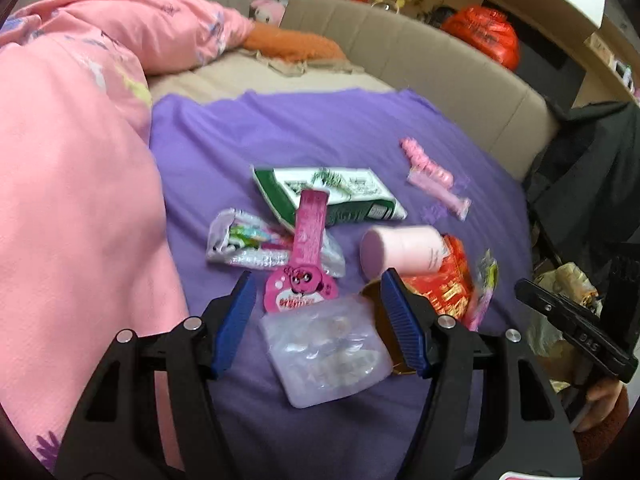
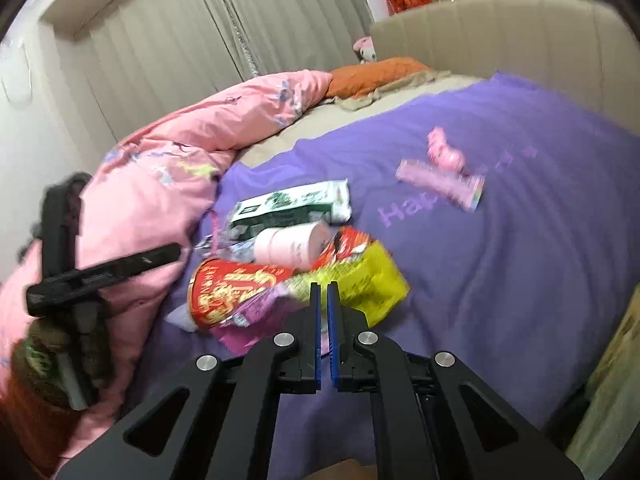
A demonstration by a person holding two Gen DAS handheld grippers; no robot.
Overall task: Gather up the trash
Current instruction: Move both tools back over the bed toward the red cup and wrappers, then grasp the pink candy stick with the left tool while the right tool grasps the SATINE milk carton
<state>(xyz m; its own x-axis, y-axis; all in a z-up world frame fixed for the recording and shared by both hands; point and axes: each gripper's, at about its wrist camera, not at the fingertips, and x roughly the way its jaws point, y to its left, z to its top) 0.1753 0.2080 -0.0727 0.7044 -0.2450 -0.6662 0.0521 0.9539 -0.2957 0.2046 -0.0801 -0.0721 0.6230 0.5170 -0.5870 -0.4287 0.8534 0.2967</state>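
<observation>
Left wrist view: the left tool [image 1: 318,322] gapes wide, its ribbed blue pads either side of a glossy clear blister pack [image 1: 326,350] on the soft purple blanket [image 1: 320,128]. Beyond lie a crinkly silver wrapper [image 1: 240,246] and a smooth pink cylinder [image 1: 402,250].

Right wrist view: the right tool [image 2: 323,292] is pinched closed on the near edge of a crumpled yellow-and-purple wrapper [image 2: 360,280], beside a red printed cup [image 2: 232,284].

The purple blanket [image 2: 500,240] bears pale lettering beginning "Hap", the rest blurred. Gold characters on the red wrapper [image 2: 232,284] are too blurred to read.
</observation>
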